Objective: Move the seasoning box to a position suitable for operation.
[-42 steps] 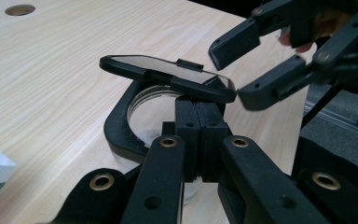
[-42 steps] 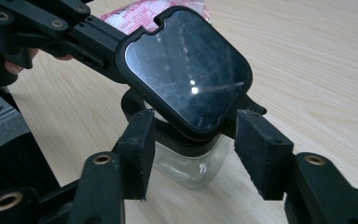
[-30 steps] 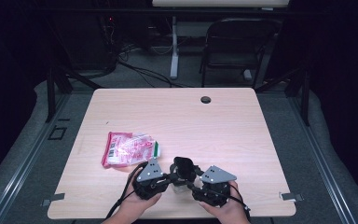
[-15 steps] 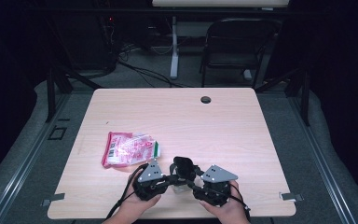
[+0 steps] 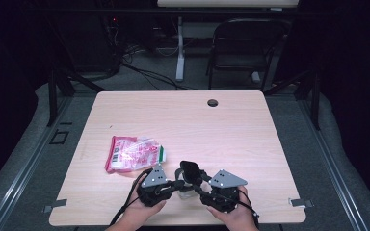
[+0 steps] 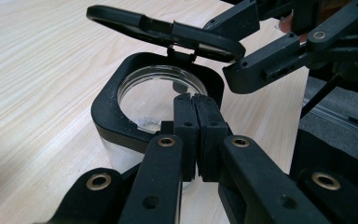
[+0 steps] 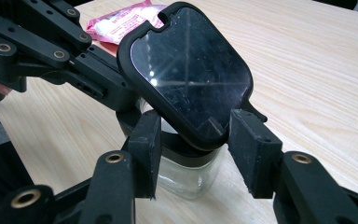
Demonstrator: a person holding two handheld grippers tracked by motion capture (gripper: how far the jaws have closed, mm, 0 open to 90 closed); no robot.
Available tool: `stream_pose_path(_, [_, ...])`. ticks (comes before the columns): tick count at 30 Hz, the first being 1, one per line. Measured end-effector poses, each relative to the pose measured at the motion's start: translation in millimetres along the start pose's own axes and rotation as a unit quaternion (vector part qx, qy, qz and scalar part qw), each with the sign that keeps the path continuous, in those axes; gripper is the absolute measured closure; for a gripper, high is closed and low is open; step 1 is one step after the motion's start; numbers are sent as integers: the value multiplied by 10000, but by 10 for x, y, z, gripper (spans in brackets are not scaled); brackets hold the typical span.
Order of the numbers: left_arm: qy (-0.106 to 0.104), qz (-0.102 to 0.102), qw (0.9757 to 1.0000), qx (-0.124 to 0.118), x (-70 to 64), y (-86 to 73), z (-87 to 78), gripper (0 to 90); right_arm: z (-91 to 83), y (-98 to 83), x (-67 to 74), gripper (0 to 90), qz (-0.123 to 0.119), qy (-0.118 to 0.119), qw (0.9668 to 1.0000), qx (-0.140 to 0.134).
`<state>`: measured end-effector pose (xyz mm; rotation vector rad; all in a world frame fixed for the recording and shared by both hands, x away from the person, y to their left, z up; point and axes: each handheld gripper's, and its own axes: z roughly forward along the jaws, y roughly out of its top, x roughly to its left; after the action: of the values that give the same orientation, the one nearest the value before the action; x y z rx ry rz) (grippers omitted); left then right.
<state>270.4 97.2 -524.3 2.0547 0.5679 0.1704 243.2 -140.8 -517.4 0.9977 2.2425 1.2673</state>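
1. The clear glass jar (image 5: 187, 191) sits near the front edge of the table (image 5: 270, 144), with its black hinged lid (image 7: 189, 70) flipped up and standing open.
2. The left gripper (image 6: 196, 135) has its jaws pinched tight together on the jar's black rim (image 6: 121, 126). Keep that pinch firm so the jar cannot slide or tip.
3. The right gripper (image 7: 200, 154) has its jaws set wide, one on each side of the lid's lower edge. They have just been closing in a little, with the lid between them (they do not look like they squeeze it yet).
4. To do this step well, I think the right jaws should close slowly and evenly on the lid edge.
5. Move the lid gently around its hinge, not sideways, or the jar may twist.
6. The pink snack bag (image 5: 134, 153) lies behind the jar, off to the left. Keep both grippers away from it.
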Motion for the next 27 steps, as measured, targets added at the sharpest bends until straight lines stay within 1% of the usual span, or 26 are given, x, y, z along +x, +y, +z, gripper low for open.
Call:
stream_pose_path(6, [-5, 5, 10000, -1, 3, -3, -2, 886, -21, 0, -7, 575, 24, 5, 10000, -57])
stream_pose_path(12, [19, 26, 10000, -8, -4, -6, -2, 885, -68, -5, -21, 590, 102, 8, 9999, -122])
stream_pose_path(22, [-5, 23, 10000, -30, -2, -11, -2, 886, -165, -20, -96, 597, 245, -13, 9994, -224])
stream_pose_path(27, [-28, -11, 10000, -28, 2, -10, -2, 886, -202, -37, -130, 616, 302, -49, 9993, -196])
